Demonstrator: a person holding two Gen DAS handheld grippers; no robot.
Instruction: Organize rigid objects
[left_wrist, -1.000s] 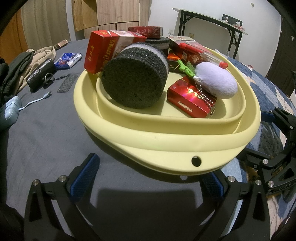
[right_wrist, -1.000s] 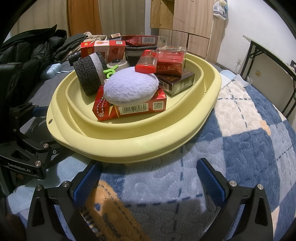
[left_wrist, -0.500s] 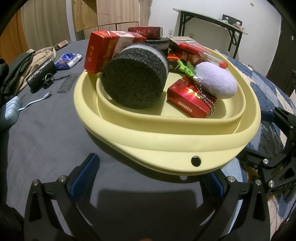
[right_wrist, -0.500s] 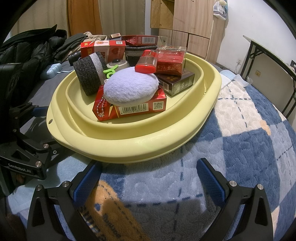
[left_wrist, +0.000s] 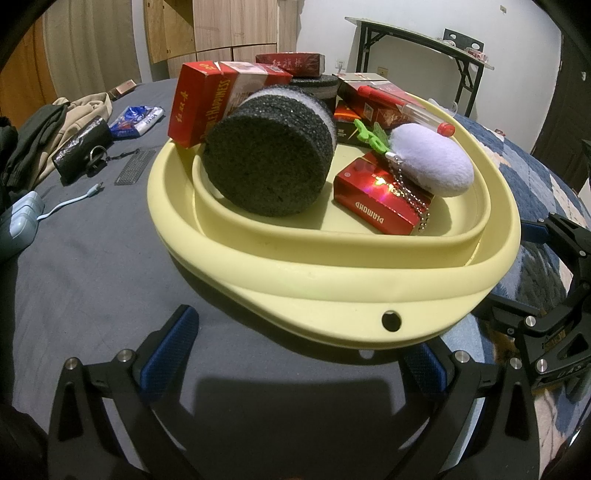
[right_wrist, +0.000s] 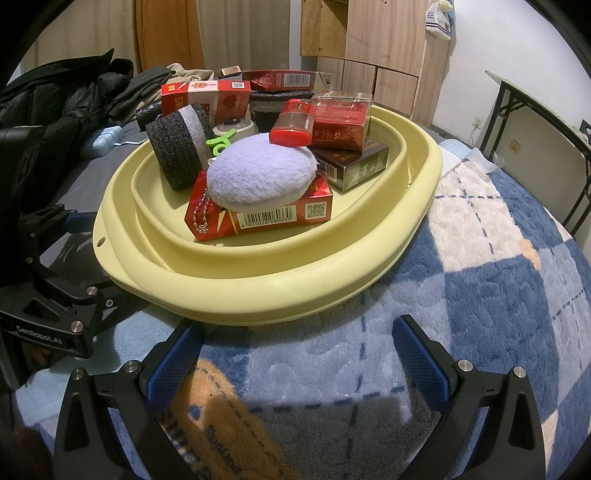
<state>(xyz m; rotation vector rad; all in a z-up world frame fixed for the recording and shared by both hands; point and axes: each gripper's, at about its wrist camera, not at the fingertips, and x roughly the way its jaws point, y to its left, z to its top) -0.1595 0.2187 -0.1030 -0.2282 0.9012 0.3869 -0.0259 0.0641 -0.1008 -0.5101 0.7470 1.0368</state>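
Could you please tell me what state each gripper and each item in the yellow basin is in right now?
Left gripper: open, empty, at the basin's rim.
Right gripper: open, empty, short of the basin.
Yellow basin: upright, filled with items.
Black foam roll: lying on its side.
Purple plush puff: resting on the Diamond cigarette pack.
Diamond cigarette pack: lying flat, closed.
Brown cigarette pack: flat, under a red pack.

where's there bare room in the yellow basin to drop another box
Barest floor in the yellow basin is the near strip between the black foam cylinder, the red Diamond pack and the near wall. The far half is crowded: stacked red packs, a dark brown pack, the purple plush pad. Both grippers, left and right, are open.
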